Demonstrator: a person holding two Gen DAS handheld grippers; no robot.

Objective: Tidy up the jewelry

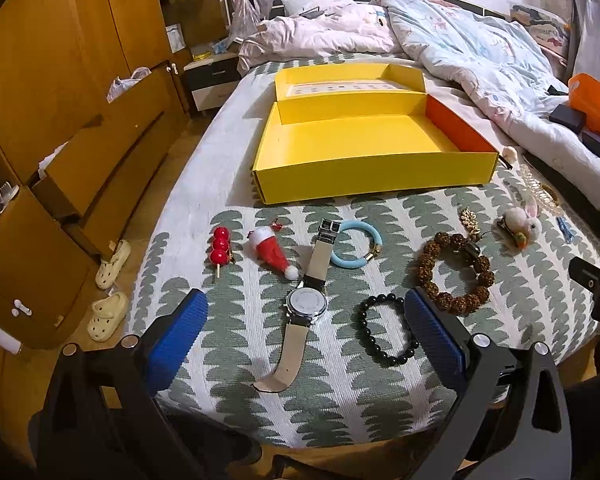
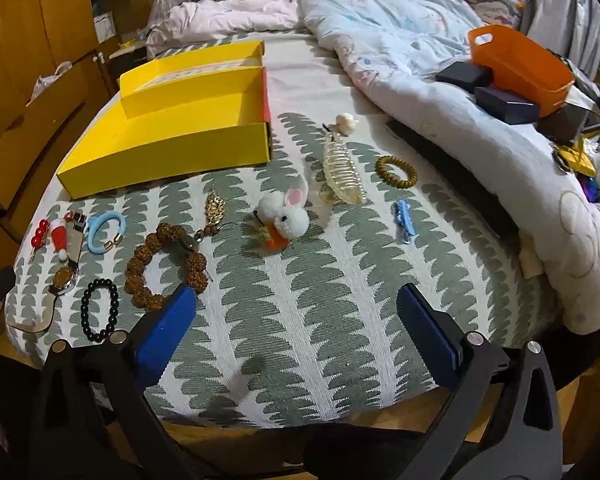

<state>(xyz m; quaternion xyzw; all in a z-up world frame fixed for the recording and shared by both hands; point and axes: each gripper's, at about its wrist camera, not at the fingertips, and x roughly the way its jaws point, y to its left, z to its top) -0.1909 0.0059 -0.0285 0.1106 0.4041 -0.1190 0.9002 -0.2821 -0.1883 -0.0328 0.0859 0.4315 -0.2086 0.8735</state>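
We are looking at a yellow box (image 1: 374, 164) with an orange side wall, a grey-green-and-white patterned bedspread (image 2: 300, 312), a light blue bangle (image 1: 356, 245), and a black bead bracelet (image 1: 386, 330).

Rumpled quilt (image 2: 400, 40), wooden wardrobe (image 1: 60, 80), slippers (image 1: 108, 312).

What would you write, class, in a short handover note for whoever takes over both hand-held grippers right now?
Left hand-held gripper: open, empty, over the watch.
Right hand-held gripper: open, empty, over bare bedspread.
Yellow box: open and empty on the bed.
In front of it lie the black bracelet, brown bracelet, blue bangle, Santa hat clip, red bead stick, bunny clip, comb clip, hair tie and blue clip.
Done: nothing boxed.
Left: move every piece into the box.
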